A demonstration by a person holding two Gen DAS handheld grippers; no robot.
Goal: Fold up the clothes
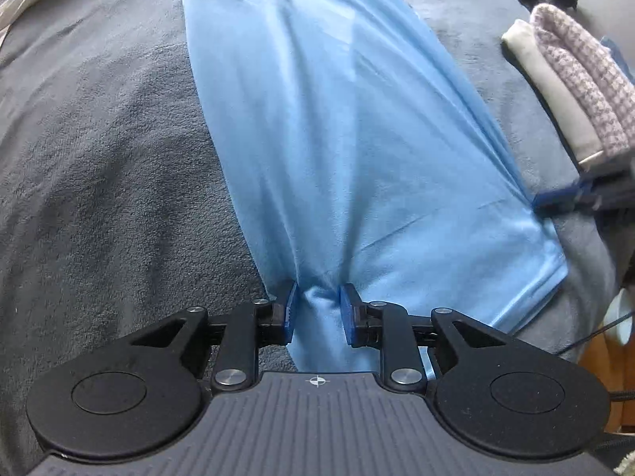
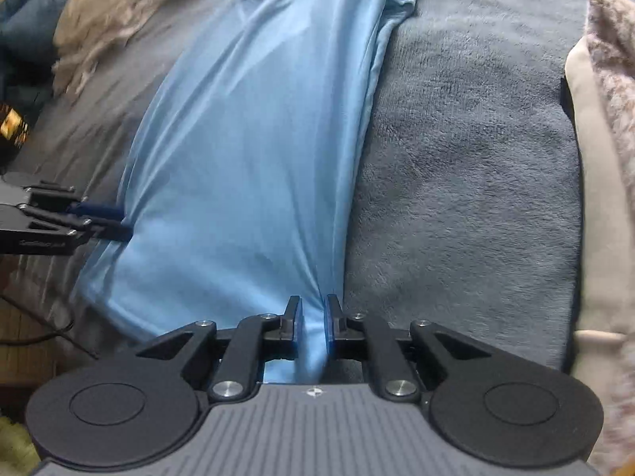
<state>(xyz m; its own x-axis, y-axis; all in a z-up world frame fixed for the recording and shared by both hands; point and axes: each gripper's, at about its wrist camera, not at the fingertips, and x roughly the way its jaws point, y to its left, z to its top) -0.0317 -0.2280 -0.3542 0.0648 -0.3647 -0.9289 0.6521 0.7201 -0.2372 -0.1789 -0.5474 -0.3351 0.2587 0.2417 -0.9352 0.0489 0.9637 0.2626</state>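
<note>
Across a grey fleece blanket (image 1: 99, 150) that covers the whole work surface, a light blue shirt (image 1: 317, 139) lies stretched out as a long narrow band, already folded lengthwise; its long axis runs straight away from both cameras, from the hem at the near end toward the far end, where bunched cloth that may be a sleeve or collar shows in the right wrist view; the hem sits close under both tools, so neither hand is clearly nearer to it. At the right edge of the blanket stands a stack of folded clothes (image 1: 571, 91), a cream piece beside a pink-and-white knit, well apart from the shirt; loose pale cloth (image 2: 103, 12) lies crumpled at the far left.

The left gripper (image 1: 317, 313) points steeply down at the near left corner of the hem; a gathered ridge of blue cloth rises between its blue pads (image 1: 291, 313), which press on either side of it, so it is grasping the shirt. The right gripper (image 2: 314, 325) does the same at the near right corner; its pads (image 2: 298, 327) stand closer together and pinch a thinner fold of the same hem.

Judging from this, both corners are held and the coming move is likely to carry the hem forward along the shirt's length, folding the near end over the far end; both hands must travel together so that the band stays square.
</note>
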